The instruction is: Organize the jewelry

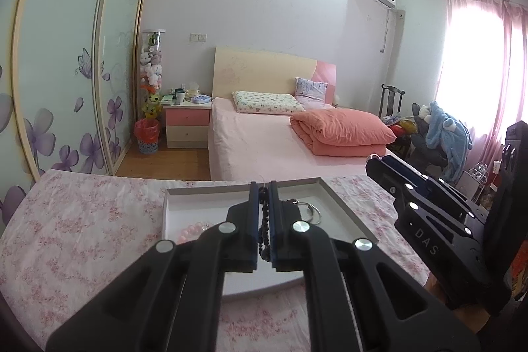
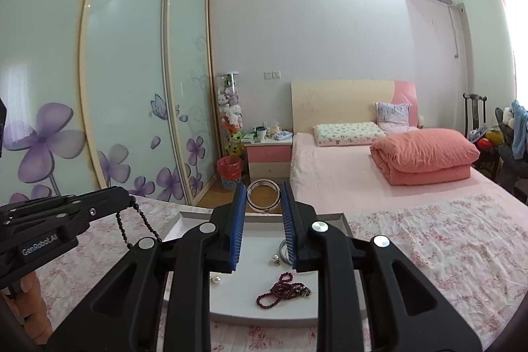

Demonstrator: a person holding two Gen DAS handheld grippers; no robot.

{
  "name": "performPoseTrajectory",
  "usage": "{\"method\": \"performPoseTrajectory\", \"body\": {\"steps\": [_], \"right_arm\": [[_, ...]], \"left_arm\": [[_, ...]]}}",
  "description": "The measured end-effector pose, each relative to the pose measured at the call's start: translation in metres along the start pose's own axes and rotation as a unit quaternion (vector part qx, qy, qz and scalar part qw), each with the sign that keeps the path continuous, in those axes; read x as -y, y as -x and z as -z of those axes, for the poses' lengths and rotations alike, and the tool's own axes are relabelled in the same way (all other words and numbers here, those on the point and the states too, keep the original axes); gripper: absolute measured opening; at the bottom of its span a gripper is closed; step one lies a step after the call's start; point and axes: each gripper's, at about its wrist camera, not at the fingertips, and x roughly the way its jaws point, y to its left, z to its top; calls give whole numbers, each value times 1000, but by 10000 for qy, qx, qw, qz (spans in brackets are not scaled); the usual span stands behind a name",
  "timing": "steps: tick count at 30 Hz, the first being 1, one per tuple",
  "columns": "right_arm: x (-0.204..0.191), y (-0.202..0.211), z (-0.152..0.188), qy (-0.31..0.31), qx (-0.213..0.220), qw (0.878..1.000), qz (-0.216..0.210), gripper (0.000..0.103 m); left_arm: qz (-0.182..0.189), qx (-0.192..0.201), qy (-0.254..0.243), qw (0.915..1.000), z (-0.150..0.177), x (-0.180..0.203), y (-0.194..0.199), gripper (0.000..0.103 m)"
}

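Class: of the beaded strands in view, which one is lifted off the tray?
The black bead strand, hanging from the left gripper. The dark red strand lies in the tray.

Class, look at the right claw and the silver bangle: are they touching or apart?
Touching. The right wrist view shows the silver bangle pinched between the blue pads of the right claw, held above the white tray.

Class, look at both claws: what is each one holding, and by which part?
Left claw: black bead string, pinched along one stretch, the rest dangling. Right claw: silver bangle, gripped across its outer rim.
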Motion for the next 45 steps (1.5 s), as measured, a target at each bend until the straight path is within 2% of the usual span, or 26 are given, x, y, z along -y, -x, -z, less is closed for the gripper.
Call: {"method": "performPoseTrajectory", "body": {"steps": [9, 21, 22, 24, 27, 31, 43, 45], "right_arm": [[15, -49, 19, -311, -615, 9976, -53, 23], [20, -85, 39, -596, -1239, 9905, -58, 23], [21, -86, 40, -632, -1285, 9897, -49, 24], [23, -86, 42, -666, -1321, 9890, -46, 36], [26, -82, 43, -708, -1302, 9890, -14, 39], [32, -83, 44, -837, -1350, 9873, -4, 39], [31, -56, 34, -845, -1225, 9889, -2, 39], [28, -46, 33, -810, -1218, 9892, 1, 45]], "left_arm": [[-35, -338, 66, 9994, 6, -15, -53, 6], [-9, -837, 146, 9964, 24, -24, -102, 7], [-13, -872, 171, 9960, 25, -25, -104, 7], [-33, -954, 311, 9949, 28, -31, -109, 9], [-25, -1009, 520, 9935, 30, -41, -110, 18], [-70, -1020, 687, 9924, 31, -52, -106, 20], [-259, -941, 700, 9928, 32, -59, -75, 35], [-325, -916, 689, 9929, 35, -61, -64, 39]]}}
